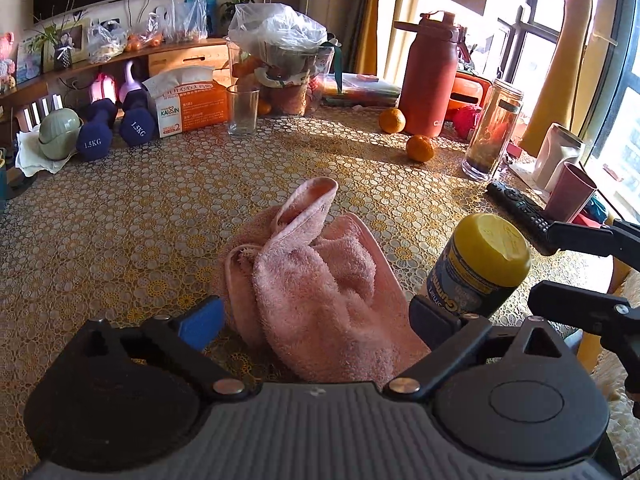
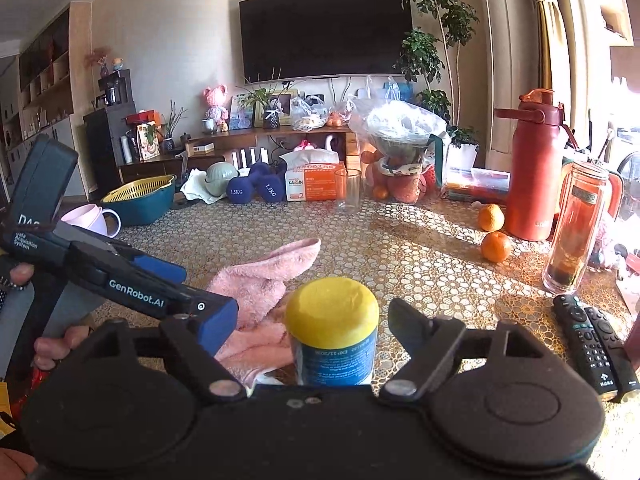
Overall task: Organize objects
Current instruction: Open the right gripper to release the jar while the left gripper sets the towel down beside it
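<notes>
A crumpled pink towel (image 1: 320,280) lies on the patterned table, between the wide-apart fingers of my left gripper (image 1: 320,316), which is open. The towel also shows in the right wrist view (image 2: 260,292). A bottle with a yellow cap and blue label (image 2: 332,332) stands upright between the fingers of my right gripper (image 2: 312,328), which is open and apart from it. The bottle stands just right of the towel in the left wrist view (image 1: 480,260). The right gripper's fingers (image 1: 580,236) show at the right edge there.
Two oranges (image 1: 420,148), a red flask (image 1: 430,76), a clear tea bottle (image 1: 494,128), two remotes (image 2: 596,344), an empty glass (image 1: 243,110), a tissue box (image 1: 192,104), two blue dumbbells (image 1: 116,128) and a bagged fruit basket (image 1: 280,64) ring the table. A yellow-and-teal colander (image 2: 140,196) sits far left.
</notes>
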`<state>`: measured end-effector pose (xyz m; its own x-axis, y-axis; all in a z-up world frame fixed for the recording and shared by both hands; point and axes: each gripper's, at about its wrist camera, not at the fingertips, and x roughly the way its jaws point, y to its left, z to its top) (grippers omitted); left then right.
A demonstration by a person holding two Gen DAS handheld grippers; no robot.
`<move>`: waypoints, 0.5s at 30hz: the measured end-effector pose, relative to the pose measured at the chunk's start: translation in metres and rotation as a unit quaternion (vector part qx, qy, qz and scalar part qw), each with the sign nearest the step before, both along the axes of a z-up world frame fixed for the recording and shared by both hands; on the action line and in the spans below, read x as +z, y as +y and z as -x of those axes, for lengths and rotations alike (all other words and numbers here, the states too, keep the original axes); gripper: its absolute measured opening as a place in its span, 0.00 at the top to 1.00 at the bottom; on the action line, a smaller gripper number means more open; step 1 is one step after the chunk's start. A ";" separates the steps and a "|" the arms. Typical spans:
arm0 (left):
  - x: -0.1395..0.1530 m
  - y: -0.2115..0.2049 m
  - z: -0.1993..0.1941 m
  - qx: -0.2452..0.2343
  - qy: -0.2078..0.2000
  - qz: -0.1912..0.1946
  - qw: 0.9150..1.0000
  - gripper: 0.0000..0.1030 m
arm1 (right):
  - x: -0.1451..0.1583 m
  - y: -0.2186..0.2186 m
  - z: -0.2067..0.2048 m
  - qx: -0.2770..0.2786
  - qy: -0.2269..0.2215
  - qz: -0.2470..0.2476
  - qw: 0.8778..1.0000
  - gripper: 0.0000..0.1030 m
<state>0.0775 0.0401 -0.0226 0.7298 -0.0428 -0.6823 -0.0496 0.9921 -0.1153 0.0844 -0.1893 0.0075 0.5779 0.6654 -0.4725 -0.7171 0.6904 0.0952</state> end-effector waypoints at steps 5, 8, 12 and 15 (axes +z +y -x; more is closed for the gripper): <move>0.006 -0.008 0.017 0.003 -0.008 0.000 1.000 0.03 | 0.001 -0.005 0.004 -0.010 0.009 -0.014 1.000 0.19; 0.010 -0.018 0.024 -0.006 -0.016 -0.014 1.000 0.03 | 0.001 -0.007 0.007 -0.012 0.011 -0.018 1.000 0.19; 0.015 -0.028 0.033 -0.014 -0.033 -0.034 0.999 0.03 | 0.000 -0.010 0.010 -0.013 0.014 -0.021 1.000 0.19; 0.018 -0.034 0.037 -0.013 -0.039 -0.038 0.998 0.03 | 0.001 -0.011 0.013 -0.016 0.014 -0.027 0.999 0.19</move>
